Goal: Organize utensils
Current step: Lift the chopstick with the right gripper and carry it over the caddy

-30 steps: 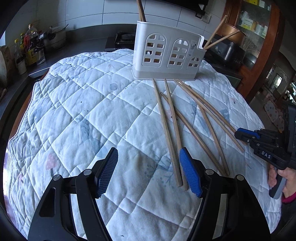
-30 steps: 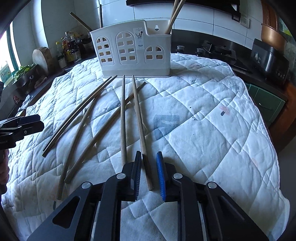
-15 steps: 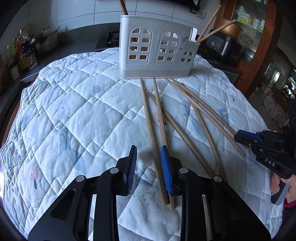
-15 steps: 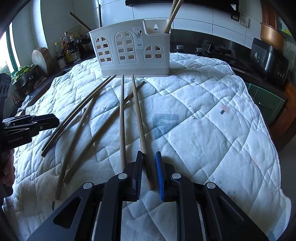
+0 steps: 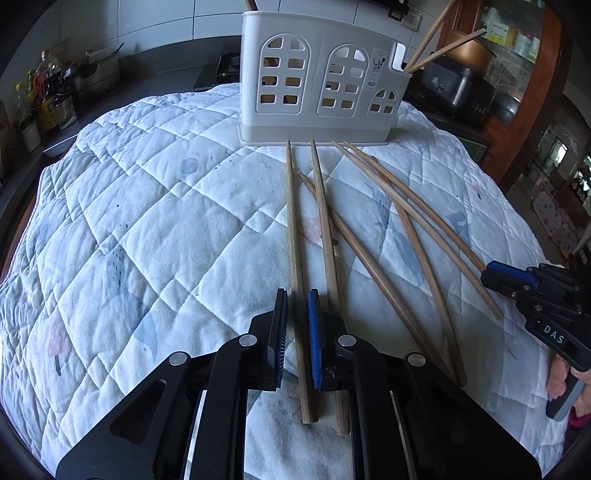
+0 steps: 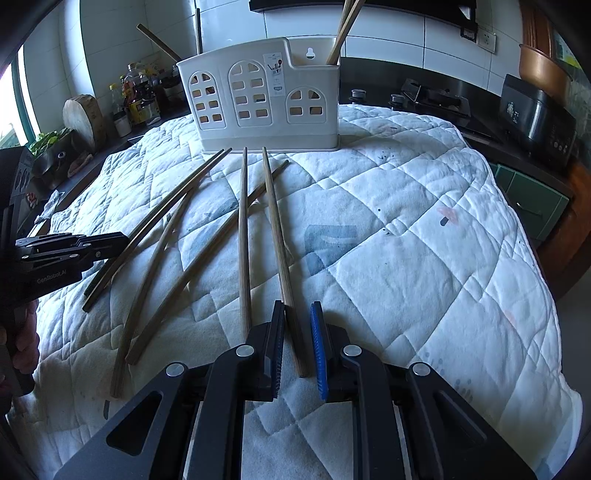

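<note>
Now | my left tool point(image 5: 297, 332) closing round one chopstick point(image 5: 293, 236), no longer wide apart | right tool point(image 6: 297, 347) clenched on another chopstick point(image 6: 277, 236) | holder point(image 5: 317, 81) next.

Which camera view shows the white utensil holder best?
The right wrist view: the utensil holder shows whole, with its top rim and the chopsticks standing in it. In the left wrist view the holder is larger, but its top left corner touches the picture's edge.
</note>
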`<state>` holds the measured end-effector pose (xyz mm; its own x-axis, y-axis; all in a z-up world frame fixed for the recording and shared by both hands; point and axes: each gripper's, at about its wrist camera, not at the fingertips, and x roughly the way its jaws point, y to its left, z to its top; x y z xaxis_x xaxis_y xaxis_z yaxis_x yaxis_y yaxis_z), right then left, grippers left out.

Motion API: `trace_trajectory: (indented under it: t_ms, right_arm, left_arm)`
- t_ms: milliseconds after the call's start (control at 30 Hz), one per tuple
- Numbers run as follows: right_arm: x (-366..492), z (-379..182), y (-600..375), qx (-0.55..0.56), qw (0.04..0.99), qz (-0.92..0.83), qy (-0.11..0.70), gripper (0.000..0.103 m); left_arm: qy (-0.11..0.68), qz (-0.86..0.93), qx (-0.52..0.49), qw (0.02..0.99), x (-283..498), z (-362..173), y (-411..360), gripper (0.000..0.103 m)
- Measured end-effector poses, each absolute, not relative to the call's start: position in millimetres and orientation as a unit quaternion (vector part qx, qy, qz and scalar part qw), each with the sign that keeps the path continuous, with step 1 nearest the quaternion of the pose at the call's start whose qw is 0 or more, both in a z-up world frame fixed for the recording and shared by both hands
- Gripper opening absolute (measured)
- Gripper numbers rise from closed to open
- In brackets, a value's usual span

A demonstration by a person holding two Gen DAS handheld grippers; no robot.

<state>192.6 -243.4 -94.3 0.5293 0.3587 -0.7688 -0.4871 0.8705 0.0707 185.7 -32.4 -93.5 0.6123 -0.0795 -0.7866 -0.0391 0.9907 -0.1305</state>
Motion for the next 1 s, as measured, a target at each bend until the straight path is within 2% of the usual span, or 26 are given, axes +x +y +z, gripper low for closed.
trace_trajectory:
  t_ms: [133,300,500,1000]
  right_arm:
    - [192,-94,-243,-0.078,0.872,0.241,0.420,0.014]
    - [191,-92,-244,-0.075,0.876,0.233,0.416,0.007]
    - [182,-79,-246,-0.080,0.884,0.229,0.400,0.007]
    - [162,30,-241,-0.080,0.922,0.238,0.295,0.007]
  left_arm:
    - [0.436,-0.005,-0.044,0.899,186,-95,-40,0.010]
    - [0.432,-0.007,-0.059,0.900,186,-91,-33,0.006]
    - [0.410,-0.023,-0.060,0.910,177,-71,-23,0.006]
    - [0.312,-0.067,-0.056,0.946,143,1,-11,0.006]
